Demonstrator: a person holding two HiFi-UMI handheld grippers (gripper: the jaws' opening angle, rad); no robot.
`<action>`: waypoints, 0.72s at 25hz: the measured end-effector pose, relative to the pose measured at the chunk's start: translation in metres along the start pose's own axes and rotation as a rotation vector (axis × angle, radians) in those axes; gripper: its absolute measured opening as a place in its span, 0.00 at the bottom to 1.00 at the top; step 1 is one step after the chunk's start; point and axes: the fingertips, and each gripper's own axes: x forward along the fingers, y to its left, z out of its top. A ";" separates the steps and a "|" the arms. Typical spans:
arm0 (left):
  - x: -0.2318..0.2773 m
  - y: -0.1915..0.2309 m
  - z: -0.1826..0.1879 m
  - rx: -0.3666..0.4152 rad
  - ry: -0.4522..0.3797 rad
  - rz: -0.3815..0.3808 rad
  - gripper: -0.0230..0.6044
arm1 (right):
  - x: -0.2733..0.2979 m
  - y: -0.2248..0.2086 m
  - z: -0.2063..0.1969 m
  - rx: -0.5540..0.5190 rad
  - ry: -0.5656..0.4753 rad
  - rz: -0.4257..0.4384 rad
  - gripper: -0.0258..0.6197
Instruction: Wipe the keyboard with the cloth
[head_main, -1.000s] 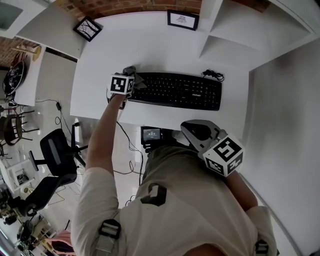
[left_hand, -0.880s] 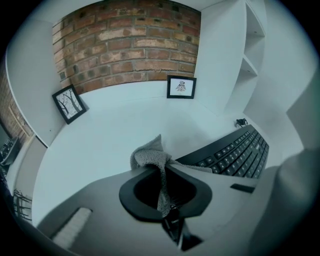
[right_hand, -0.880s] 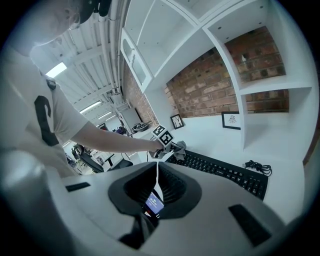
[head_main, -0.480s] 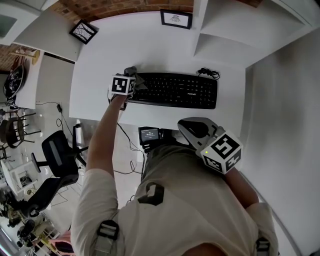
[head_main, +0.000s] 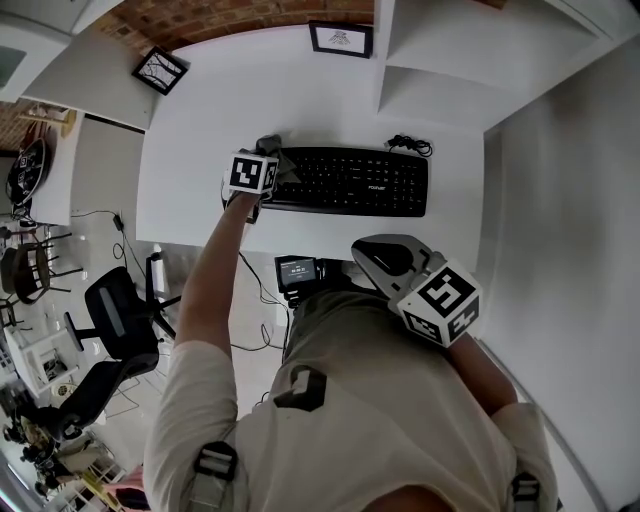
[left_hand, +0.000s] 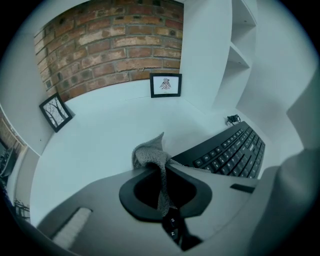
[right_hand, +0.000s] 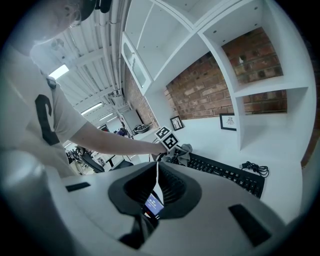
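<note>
Two tools: the left tool (left_hand: 161, 169), clamped on the cloth (left_hand: 149, 156), sits at the left end of the keyboard (head_main: 350, 182), upper centre; the right tool (right_hand: 154, 172), closed on nothing, hangs lower right. Key edges could snag the cloth and tug it free.

Bright, even light; sharp, strong fisheye distortion.

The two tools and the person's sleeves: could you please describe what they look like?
Left tool and right tool are smooth grey shells with black jaw linings, each carrying a white cube with black square markers. The person wears a pale short-sleeved shirt.
</note>
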 end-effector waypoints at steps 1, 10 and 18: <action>0.001 -0.002 0.002 -0.006 -0.005 -0.005 0.05 | 0.000 -0.001 0.000 0.002 -0.001 -0.001 0.05; 0.007 -0.025 0.012 0.032 0.024 -0.028 0.05 | -0.009 -0.005 -0.002 0.012 -0.003 -0.009 0.05; 0.012 -0.053 0.022 0.046 0.032 -0.060 0.05 | -0.015 -0.008 -0.003 0.017 -0.008 -0.005 0.05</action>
